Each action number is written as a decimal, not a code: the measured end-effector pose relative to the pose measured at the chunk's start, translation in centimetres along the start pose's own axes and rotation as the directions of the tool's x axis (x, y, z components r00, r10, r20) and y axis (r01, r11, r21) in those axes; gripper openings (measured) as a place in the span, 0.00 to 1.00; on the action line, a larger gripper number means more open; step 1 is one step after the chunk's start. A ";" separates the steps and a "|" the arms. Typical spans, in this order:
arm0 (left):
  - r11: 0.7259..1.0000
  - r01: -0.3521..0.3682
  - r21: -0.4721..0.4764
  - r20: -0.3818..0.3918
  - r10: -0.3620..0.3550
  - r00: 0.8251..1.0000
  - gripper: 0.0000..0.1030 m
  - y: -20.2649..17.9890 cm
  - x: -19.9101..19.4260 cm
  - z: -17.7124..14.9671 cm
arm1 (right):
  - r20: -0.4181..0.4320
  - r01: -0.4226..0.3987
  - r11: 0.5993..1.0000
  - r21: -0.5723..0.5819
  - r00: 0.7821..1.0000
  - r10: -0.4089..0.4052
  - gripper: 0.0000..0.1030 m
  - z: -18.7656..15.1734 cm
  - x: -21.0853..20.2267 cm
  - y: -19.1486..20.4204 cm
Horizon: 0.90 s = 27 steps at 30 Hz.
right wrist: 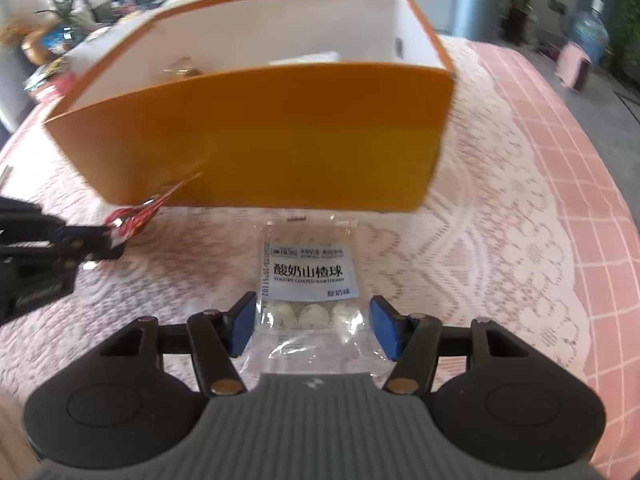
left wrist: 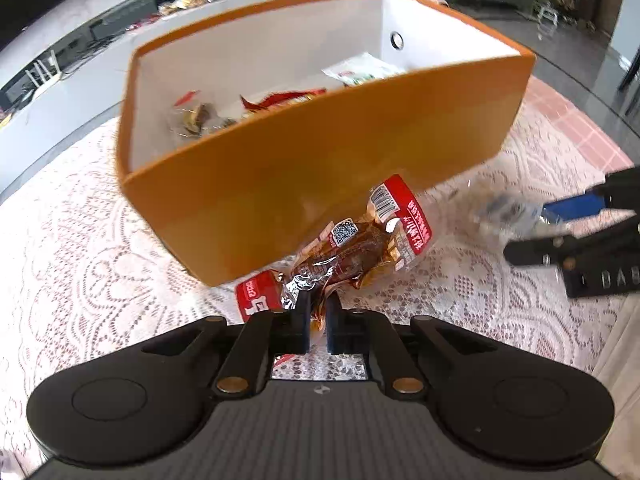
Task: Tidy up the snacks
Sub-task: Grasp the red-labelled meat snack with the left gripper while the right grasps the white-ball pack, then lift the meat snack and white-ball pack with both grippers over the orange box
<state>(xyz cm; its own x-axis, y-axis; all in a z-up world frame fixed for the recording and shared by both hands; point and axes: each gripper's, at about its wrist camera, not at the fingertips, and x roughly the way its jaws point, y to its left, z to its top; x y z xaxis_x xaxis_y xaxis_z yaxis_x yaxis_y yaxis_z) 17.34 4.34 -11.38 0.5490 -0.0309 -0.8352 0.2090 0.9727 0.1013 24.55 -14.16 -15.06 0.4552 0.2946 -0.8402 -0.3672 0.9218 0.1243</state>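
Just ahead of both tongs stands the orange open-topped cardboard box [right wrist: 256, 132] on the lace-covered bench [right wrist: 500, 264], its long near wall lying crosswise. The left tongs [left wrist: 318, 316] are pinched shut on the red-and-brown foil snack packet [left wrist: 360, 248], whose long axis runs up toward that wall. The right tongs [right wrist: 312, 326] stand half open, blue pads against the sides of the clear yoghurt-hawthorn-ball bag [right wrist: 308, 280]. Each load must clear the rim; the box's right end has room.
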 end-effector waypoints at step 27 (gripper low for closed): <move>0.996 0.024 0.084 0.115 -0.033 0.993 0.04 -3.5 -1.6 -0.7 | -0.075 -0.062 0.995 -0.080 0.996 0.056 0.59 -0.9 1.6 2.1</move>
<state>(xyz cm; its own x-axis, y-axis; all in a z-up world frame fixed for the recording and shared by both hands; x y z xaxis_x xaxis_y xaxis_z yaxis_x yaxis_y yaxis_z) 15.14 1.10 -10.75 0.6310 -0.0896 -0.7706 0.2892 0.9489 0.1265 23.82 -12.00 -16.65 0.3718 0.3257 -0.8693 -0.4581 0.8788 0.1333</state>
